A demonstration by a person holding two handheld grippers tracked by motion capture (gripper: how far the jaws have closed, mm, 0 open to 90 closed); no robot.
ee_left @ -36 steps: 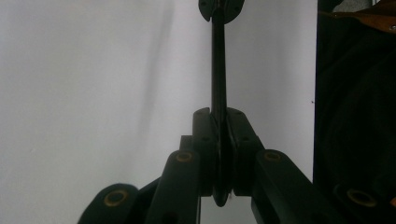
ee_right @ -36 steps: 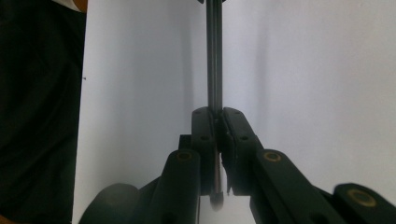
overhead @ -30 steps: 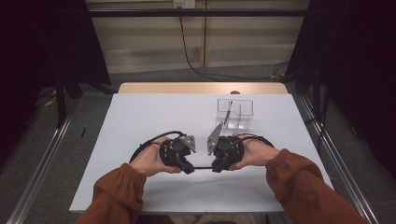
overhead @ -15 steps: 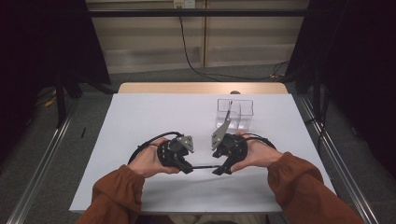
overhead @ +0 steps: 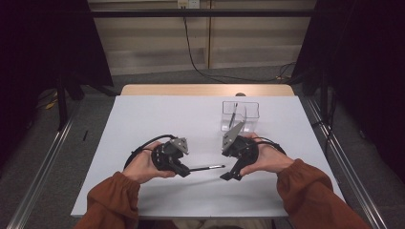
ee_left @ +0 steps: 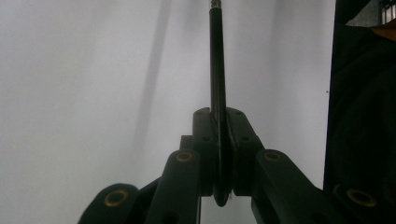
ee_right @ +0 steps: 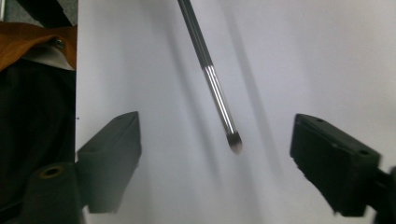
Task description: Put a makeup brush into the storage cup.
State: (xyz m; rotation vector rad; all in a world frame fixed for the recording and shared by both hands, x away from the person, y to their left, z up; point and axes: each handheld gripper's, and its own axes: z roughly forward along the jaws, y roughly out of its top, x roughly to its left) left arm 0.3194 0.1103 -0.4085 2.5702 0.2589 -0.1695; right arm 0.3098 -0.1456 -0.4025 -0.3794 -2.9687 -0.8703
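Observation:
A thin brush (overhead: 205, 168) with a black handle, a silver ferrule and a small dark tip hangs level just above the white table. My left gripper (overhead: 184, 170) is shut on its handle; the left gripper view has the handle (ee_left: 216, 60) running straight out from the closed pads (ee_left: 219, 116). My right gripper (overhead: 228, 170) faces it from the right. Its jaws have just been opening and now stand wide. In the right gripper view the brush tip (ee_right: 235, 142) lies between the right gripper's (ee_right: 217, 140) jaws without touching either pad.
A clear square container (overhead: 240, 116) stands on the white table cover (overhead: 162, 114) behind my right hand, with a thin stick leaning inside it. Metal rails run along both sides of the table, and a wooden strip lines its far edge.
The right gripper's jaws have spread apart and come off the brush tip. Both hands stay almost where they were, and the left gripper still holds the handle.

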